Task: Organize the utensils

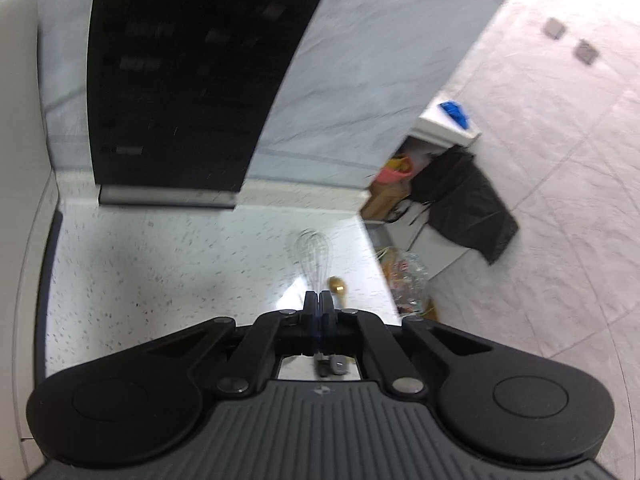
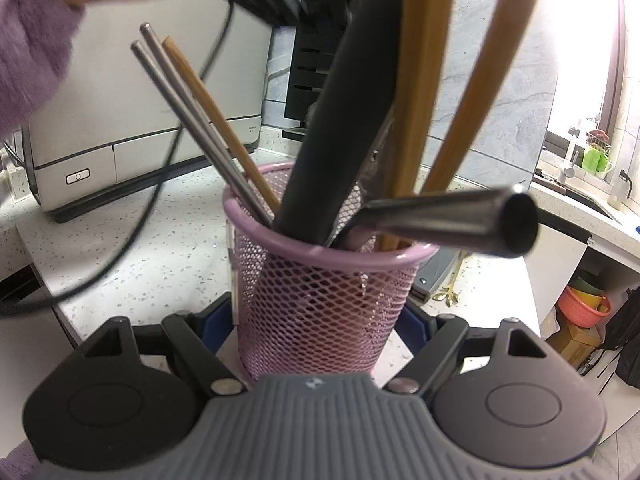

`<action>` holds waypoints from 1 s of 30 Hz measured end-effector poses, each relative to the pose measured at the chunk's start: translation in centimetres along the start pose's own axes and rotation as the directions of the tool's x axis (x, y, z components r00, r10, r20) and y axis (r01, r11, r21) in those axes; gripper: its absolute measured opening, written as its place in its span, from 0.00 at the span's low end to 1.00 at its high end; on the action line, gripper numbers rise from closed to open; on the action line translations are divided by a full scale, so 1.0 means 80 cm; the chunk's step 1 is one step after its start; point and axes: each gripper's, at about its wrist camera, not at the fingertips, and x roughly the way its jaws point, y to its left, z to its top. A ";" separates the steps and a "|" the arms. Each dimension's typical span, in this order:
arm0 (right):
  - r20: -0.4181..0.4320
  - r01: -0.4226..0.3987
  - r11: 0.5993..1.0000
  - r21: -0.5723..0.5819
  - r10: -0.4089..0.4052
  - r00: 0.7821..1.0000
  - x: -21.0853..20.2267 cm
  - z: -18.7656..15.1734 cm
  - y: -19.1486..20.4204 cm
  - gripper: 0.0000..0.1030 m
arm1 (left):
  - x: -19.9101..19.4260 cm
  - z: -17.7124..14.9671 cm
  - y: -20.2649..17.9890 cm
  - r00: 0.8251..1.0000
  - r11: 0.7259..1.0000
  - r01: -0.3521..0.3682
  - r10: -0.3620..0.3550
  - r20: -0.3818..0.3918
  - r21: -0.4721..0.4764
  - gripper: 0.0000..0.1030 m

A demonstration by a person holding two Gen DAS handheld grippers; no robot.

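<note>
The landmark here is the pink mesh holder standing upright on the speckled countertop. The right gripper has its fingers set wide on either side of the holder's lower wall, closed against it.

Behind the holder to the left sits a white appliance with a power button, and a black cable droops across the counter in front of it. Behind the holder stands a black knife block against the grey tiled wall. Just right of the holder's base, a gold fork lies beside a grey flat object on the counter. Up at the far left, a hand in a purple sleeve crosses above the appliance.

Inside the holder: two metal chopsticks and a brown wooden one lean left, a thick black handle stands in the middle, two pale wooden handles rise right, and a steel tube handle leans out over the rim.

The left gripper is pinched fully shut with a whisk reaching out past its tips; the blur hides whether it is actually held. A gold-tipped utensil lies just beside.
</note>
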 end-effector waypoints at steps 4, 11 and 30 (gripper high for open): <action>0.003 0.001 1.000 0.000 -0.001 1.000 -0.001 -0.001 0.000 0.79 | -0.018 -0.007 -0.015 0.997 0.994 -0.083 0.083 0.007 0.071 0.00; 0.002 0.001 1.000 -0.002 -0.001 1.000 -0.005 -0.005 0.002 0.79 | 0.057 -0.053 0.020 0.950 0.941 -0.173 0.237 -0.202 0.291 0.22; -0.005 0.005 1.000 -0.015 -0.005 1.000 -0.007 -0.002 0.007 0.79 | 0.097 -0.165 0.020 0.928 0.881 -0.122 0.265 -0.263 0.457 0.55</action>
